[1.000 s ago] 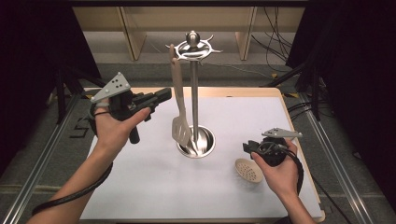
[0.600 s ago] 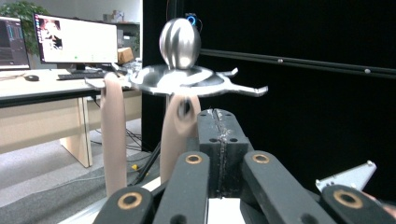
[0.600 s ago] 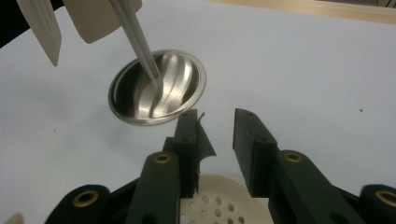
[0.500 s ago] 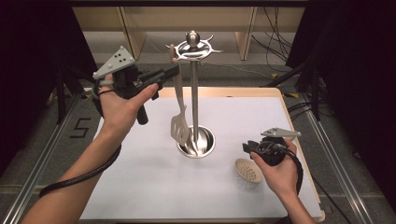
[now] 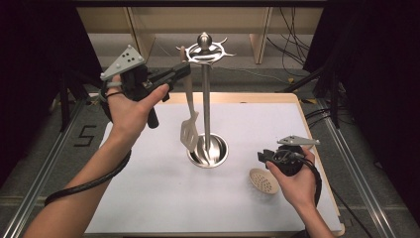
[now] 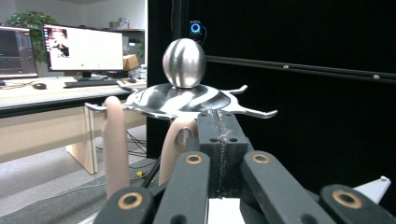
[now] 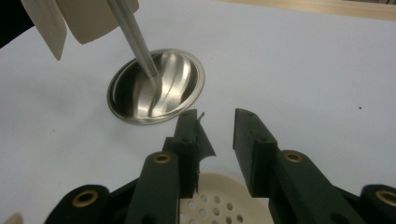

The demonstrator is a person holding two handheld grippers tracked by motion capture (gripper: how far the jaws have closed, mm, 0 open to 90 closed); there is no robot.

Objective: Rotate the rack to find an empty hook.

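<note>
- My left hand (image 5: 130, 106) is lifted high, near the top of the shiny stand (image 5: 206, 94).
- My left tongs (image 5: 184, 70) point sideways at the stand's top ring and are pinched shut on the top of the cream spatula (image 5: 188, 133).
- The spatula hangs down beside the stand's pole, its flat end just above the round base, off the white surface (image 5: 163, 198).
- My right hand (image 5: 296, 182) rests low on the surface, near the stand's base.
- My right tongs (image 7: 218, 135) are about half open with nothing between the tips.
- A cream spoon with holes (image 5: 263, 180) lies on the surface, just under my right tongs.
- A "5" (image 5: 84, 135) is marked on the floor at the left.
</note>
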